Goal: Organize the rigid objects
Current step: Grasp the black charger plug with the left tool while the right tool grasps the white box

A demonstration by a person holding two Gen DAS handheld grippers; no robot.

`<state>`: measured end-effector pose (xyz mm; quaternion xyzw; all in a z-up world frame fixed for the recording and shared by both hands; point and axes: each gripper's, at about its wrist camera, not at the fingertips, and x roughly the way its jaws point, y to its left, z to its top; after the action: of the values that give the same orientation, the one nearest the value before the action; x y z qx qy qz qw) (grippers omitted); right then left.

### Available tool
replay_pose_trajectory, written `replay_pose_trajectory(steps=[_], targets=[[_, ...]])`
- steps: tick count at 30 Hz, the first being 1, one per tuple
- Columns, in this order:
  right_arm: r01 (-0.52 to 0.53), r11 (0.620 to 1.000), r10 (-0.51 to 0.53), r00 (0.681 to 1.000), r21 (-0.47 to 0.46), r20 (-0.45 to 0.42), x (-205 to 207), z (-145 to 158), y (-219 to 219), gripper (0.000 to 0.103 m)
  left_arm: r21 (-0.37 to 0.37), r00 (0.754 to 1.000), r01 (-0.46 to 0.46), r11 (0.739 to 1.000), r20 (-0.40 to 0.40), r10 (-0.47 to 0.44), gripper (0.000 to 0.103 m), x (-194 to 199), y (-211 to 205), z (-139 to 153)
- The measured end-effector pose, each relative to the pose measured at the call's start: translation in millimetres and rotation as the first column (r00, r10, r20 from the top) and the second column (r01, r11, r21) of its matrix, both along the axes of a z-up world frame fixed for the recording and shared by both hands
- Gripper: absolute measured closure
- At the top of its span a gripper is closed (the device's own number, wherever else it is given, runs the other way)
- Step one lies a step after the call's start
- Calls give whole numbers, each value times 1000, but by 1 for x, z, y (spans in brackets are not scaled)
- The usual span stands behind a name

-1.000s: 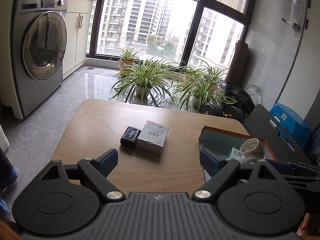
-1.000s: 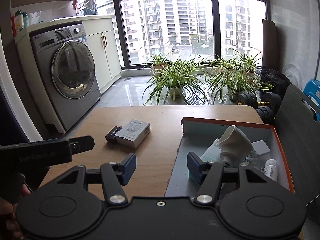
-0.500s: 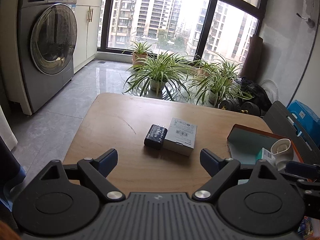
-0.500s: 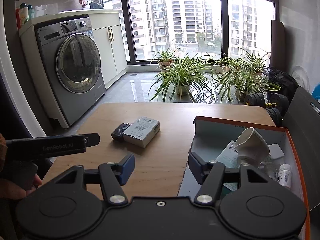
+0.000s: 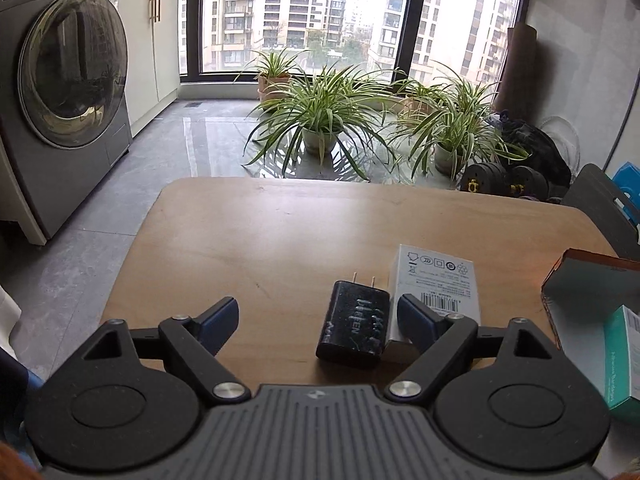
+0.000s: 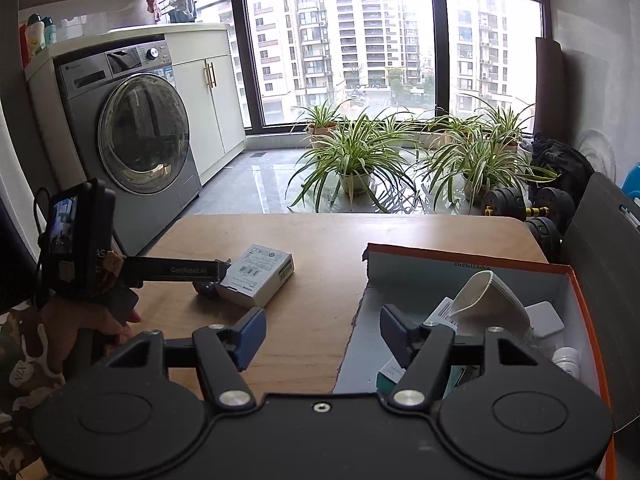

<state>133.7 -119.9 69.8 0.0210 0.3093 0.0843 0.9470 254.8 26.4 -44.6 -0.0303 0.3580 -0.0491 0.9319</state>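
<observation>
A black plug-in charger (image 5: 354,324) lies on the wooden table (image 5: 280,236), touching a small white carton (image 5: 438,284) on its right. My left gripper (image 5: 316,320) is open; the charger lies between its fingers, close to the right finger, which overlaps the carton's near end. In the right wrist view the left gripper (image 6: 218,270) reaches over the charger (image 6: 204,289) beside the carton (image 6: 258,274). My right gripper (image 6: 322,334) is open and empty, over the left edge of the orange-rimmed cardboard box (image 6: 424,256).
The box (image 5: 576,280) holds a white cup (image 6: 490,304), a teal carton (image 5: 624,356), a small white bottle (image 6: 566,360) and a white square piece (image 6: 544,320). Beyond the table stand potted plants (image 5: 324,120), a washing machine (image 5: 60,92), dumbbells (image 5: 504,178) and a dark chair (image 6: 600,240).
My left gripper has moved forward and down to the charger, which now lies between its fingers. The right gripper has shifted only slightly and stays open by the box.
</observation>
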Motion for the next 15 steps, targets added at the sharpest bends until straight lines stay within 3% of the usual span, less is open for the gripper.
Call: replay_pose_trajectory(steps=[4,9,15], targets=[[1,1000,-1,1000,3,-8,9,-4,1,26,15,997,66,998,34,-66,12,-7,-8,1],[-5,1000,5,1000,2,-4,11,-7,3,26,-27,999,13,1000,38,-11,10,-8,16,-3],[-12,1000,12,1000,1,-1,13,-7,6,25,17,997,57,998,54,-57,14,-15,14,-1]])
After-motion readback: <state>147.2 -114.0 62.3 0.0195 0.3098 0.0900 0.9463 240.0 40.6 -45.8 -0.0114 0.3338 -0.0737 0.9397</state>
